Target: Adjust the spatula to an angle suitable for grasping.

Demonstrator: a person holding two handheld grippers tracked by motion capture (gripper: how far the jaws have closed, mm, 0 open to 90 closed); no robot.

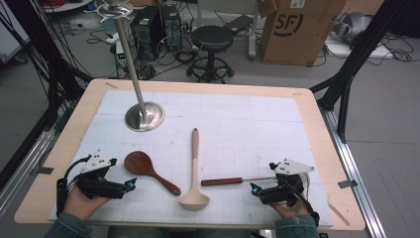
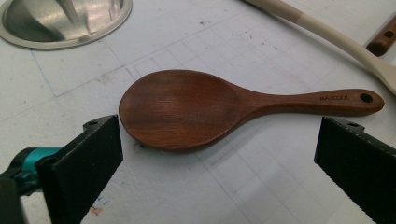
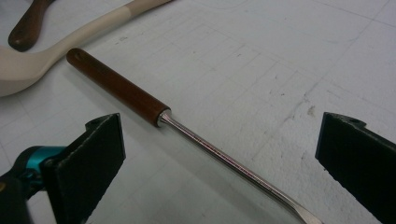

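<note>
Two utensils lie nearest the grippers. One is the dark wooden rice spoon (image 1: 148,171), flat on the white mat (image 1: 237,114) at about seven o'clock of the table, its bowl toward ten o'clock and its handle running to four o'clock. In the left gripper view the rice spoon (image 2: 224,108) lies just beyond the jaws, bowl up, untouched. The left gripper (image 1: 130,185) sits at the spoon's eight o'clock, just beside its bowl, jaws spread wide with nothing between them.

At five o'clock of the table lies the steel tool with a brown wooden handle (image 1: 233,181), its handle end pointing to nine o'clock and its thin metal shaft running to three o'clock. The right gripper (image 1: 254,189) rests at its five o'clock, close to the shaft, jaws likewise standing apart and empty; in the right gripper view the shaft of the tool (image 3: 187,128) crosses the gap ahead of the jaws without touching either.

Between the two utensils lies a cream ladle (image 1: 195,173), its bowl at six o'clock and its handle pointing to twelve. At ten o'clock of the mat stands a metal pole on a round steel base (image 1: 144,116).
</note>
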